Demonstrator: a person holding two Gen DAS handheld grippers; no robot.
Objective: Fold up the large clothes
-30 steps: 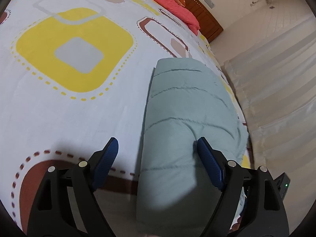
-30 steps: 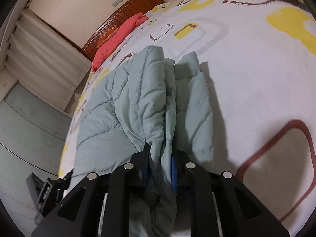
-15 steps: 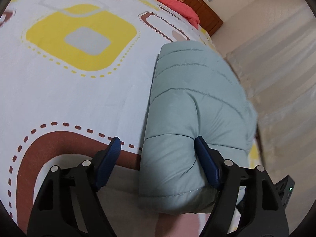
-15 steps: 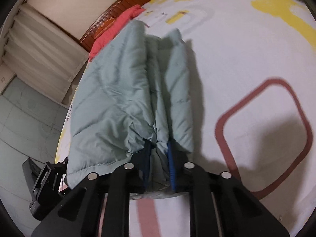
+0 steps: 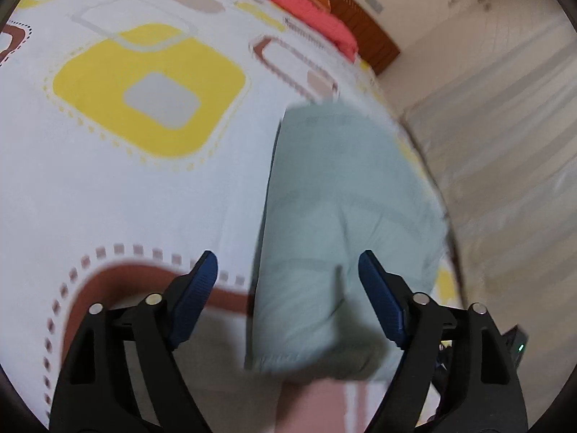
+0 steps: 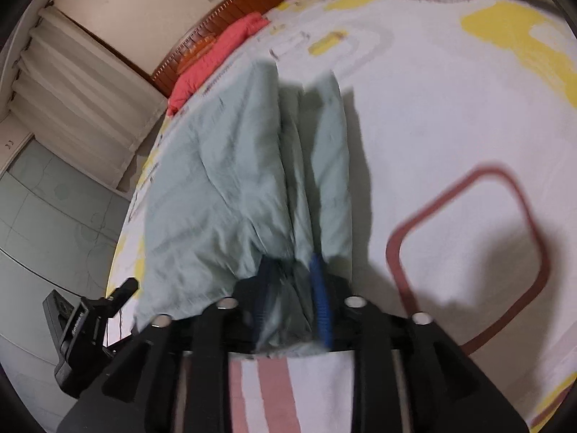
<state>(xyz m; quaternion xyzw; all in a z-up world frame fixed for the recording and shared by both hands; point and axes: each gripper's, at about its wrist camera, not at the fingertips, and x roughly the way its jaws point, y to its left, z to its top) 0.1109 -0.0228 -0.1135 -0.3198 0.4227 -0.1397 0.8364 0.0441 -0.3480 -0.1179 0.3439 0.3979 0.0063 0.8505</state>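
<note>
We keep right gripper [image 6: 290, 288] clamped on pale green quilted jacket [image 6: 230, 180]; left gripper [image 5: 288, 281] gapes apart, should pinch the hem evenly.

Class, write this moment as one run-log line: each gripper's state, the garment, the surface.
left gripper: open, empty | right gripper: shut on puffer jacket | jacket: pale green, bunched | surface: patterned bed sheet
</note>
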